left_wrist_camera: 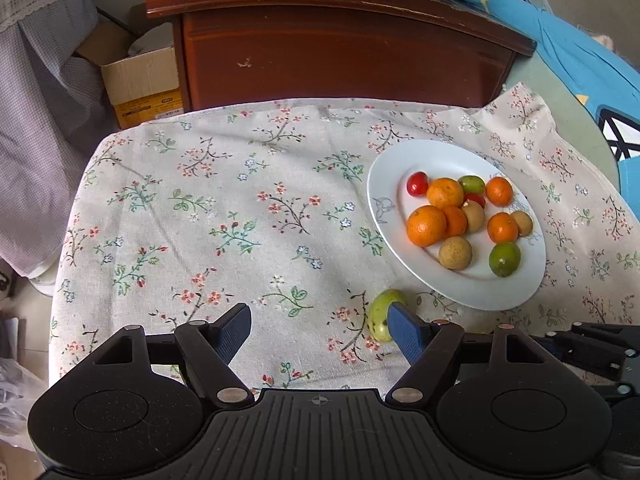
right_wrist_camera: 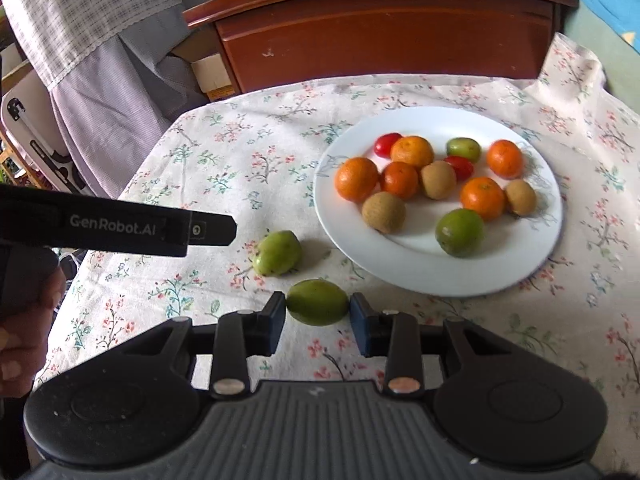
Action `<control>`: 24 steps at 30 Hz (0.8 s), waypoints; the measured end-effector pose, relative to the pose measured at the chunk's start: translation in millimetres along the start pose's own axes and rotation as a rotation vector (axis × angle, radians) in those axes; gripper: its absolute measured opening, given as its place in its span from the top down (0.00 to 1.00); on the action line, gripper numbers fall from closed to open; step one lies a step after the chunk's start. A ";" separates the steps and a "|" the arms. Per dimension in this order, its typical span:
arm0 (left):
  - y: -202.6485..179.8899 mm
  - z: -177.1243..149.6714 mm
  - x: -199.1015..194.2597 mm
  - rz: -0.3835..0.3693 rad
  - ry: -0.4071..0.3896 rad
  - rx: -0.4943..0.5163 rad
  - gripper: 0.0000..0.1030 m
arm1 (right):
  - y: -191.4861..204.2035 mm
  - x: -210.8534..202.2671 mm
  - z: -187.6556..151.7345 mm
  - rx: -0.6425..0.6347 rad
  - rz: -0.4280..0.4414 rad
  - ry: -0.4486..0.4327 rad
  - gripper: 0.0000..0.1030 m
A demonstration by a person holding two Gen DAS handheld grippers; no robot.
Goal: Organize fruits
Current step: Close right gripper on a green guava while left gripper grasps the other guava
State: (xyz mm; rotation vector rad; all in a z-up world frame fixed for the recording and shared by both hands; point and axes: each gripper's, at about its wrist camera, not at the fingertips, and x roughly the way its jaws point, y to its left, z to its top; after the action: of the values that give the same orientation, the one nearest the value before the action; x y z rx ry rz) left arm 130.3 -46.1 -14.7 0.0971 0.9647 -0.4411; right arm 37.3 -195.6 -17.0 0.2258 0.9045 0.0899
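Right gripper [right_wrist_camera: 318, 320] jaws pinch a green fruit [right_wrist_camera: 318, 302], seemingly by its ends; it may squirt out. Left gripper [left_wrist_camera: 320, 330] jaws released.

Right gripper [right_wrist_camera: 318, 320] low over table, fingers closed against both sides of green fruit [right_wrist_camera: 318, 302], holding it. Left gripper [left_wrist_camera: 320, 332] jaws spread wide, nothing between them, hovering. Person's left hand [right_wrist_camera: 24, 320] wraps handle.

A floral tablecloth [right_wrist_camera: 240, 152] covers the supporting surface across mid-frame. Directly on it rest a white plate [right_wrist_camera: 440, 272] at right and one green fruit [right_wrist_camera: 277, 253] just left of the plate.
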 end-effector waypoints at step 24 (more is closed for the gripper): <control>-37.3 -11.9 32.9 -0.061 -0.022 0.136 0.54 | -33.4 -27.3 -2.7 0.176 -0.045 -0.022 0.66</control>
State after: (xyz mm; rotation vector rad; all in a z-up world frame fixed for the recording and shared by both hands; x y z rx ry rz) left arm 122.1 -87.2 -44.0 0.1856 0.9172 -0.5625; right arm 17.7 -232.3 -5.4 0.3689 0.8955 -0.0342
